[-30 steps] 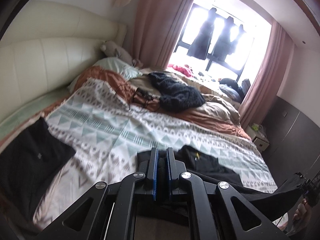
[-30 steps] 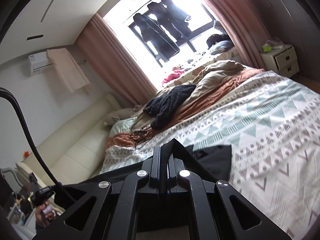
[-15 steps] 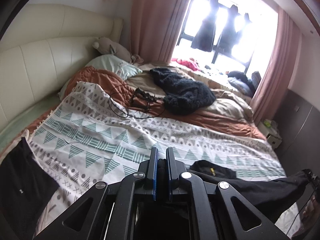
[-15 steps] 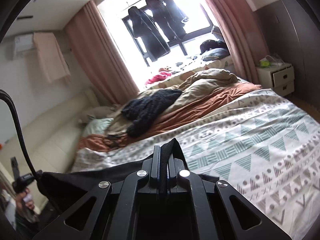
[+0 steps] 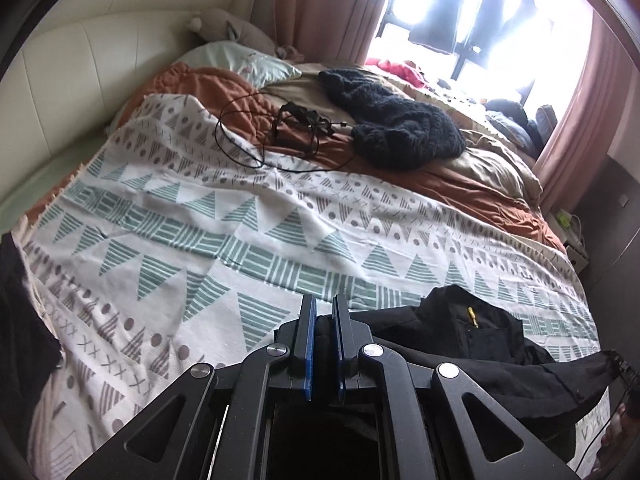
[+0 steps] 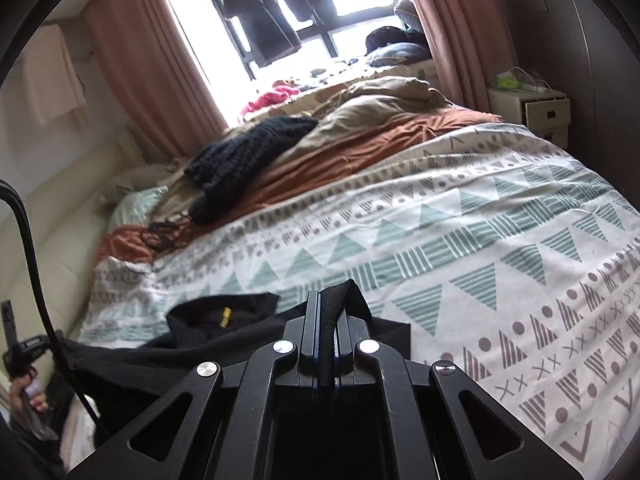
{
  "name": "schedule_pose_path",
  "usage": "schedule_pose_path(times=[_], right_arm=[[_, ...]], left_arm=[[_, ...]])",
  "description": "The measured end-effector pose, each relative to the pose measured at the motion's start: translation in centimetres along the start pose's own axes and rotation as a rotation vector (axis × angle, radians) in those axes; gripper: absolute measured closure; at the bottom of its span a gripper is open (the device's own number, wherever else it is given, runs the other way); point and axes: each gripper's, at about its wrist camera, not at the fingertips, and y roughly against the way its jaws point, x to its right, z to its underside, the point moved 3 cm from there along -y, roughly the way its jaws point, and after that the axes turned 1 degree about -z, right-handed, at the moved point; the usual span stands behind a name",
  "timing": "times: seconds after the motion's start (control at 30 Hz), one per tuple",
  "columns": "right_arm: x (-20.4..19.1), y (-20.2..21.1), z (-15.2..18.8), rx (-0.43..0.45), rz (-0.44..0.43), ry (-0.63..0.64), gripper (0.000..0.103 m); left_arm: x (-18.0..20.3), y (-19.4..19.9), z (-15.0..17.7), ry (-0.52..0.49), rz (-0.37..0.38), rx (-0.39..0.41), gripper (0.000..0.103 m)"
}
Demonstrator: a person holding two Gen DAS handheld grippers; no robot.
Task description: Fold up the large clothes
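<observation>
Left wrist view, left to right: another dark cloth [image 5: 24, 320] at the left edge, patterned bedspread [image 5: 208, 216] mid-frame, left gripper [image 5: 323, 344] bottom centre, black garment [image 5: 480, 344] lower right, partly on the bed. Left gripper is clenched on the garment's edge; dark fabric sits between the blue pads.

Right wrist view: garment [image 6: 224, 316] lower left, right gripper [image 6: 326, 344] bottom centre, clamped tight on a fold of it.

Step, as I read it: carrying the garment, stretched between both grippers, onto the bed to spread it flat. Next: lower and pull taut before letting go, clear of the cable [image 5: 240, 136] and knit sweater [image 5: 396, 128] in the upper middle.

Versus a second ago: both cameras are closer to the bed and pitched further down; more garment is on the bedspread; both grips unchanged.
</observation>
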Motion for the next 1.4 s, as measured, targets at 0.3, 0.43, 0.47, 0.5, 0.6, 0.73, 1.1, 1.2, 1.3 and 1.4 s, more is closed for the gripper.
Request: schedule_pose_path(times=[0.3,0.43,0.47,0.5,0.6,0.73,1.1,1.2,1.3,1.4], right_arm=[[0.1,-2.7,-0.6,-0.003,0.120,0.027,0.099],[0.4,-4.7,-1.1,-0.073,0.215,0.026,0.072],[0.4,-4.8,-1.1,-0.087,0.210,0.026,0.064],[0.3,-4.5,-1.0,-0.087,0.188,0.027,0.048],[-0.1,-3.0,-0.3,-0.060,0.180,0.066,0.031],[0.5,-2.6,1.8,-0.124,0.174,0.073,0.031],[4.8,-1.2,10.0,-0.310,0.177,-0.049,0.031],[5.1,-0.6,11.8,-0.340,0.167,-0.054,0.032],[4.9,0.2,13.2,-0.350,0.145,-0.061,0.042],[4.7,0.5,14.1,-0.352,0.128,-0.065,0.058]], left_arm=[[2.0,-2.9,-2.1,-0.024,-0.011,0.013,0.087],[2.2,-3.6,-2.6,-0.006,-0.009,-0.028,0.043],[2.1,-3.1,-2.5,0.005,0.005,-0.007,0.039],[2.0,-2.7,-2.3,0.003,0.008,0.010,0.033],[1.7,-2.1,-1.1,-0.026,-0.018,0.012,0.028],[0.2,-2.6,1.7,-0.012,-0.015,-0.055,0.028],[-5.7,-2.4,12.1,0.038,-0.080,-0.249,0.034],[-6.4,-2.2,14.5,0.047,-0.076,-0.288,0.043],[-6.6,-1.9,16.0,0.056,-0.050,-0.304,0.055],[-6.1,-1.8,16.4,0.047,-0.016,-0.306,0.084]])
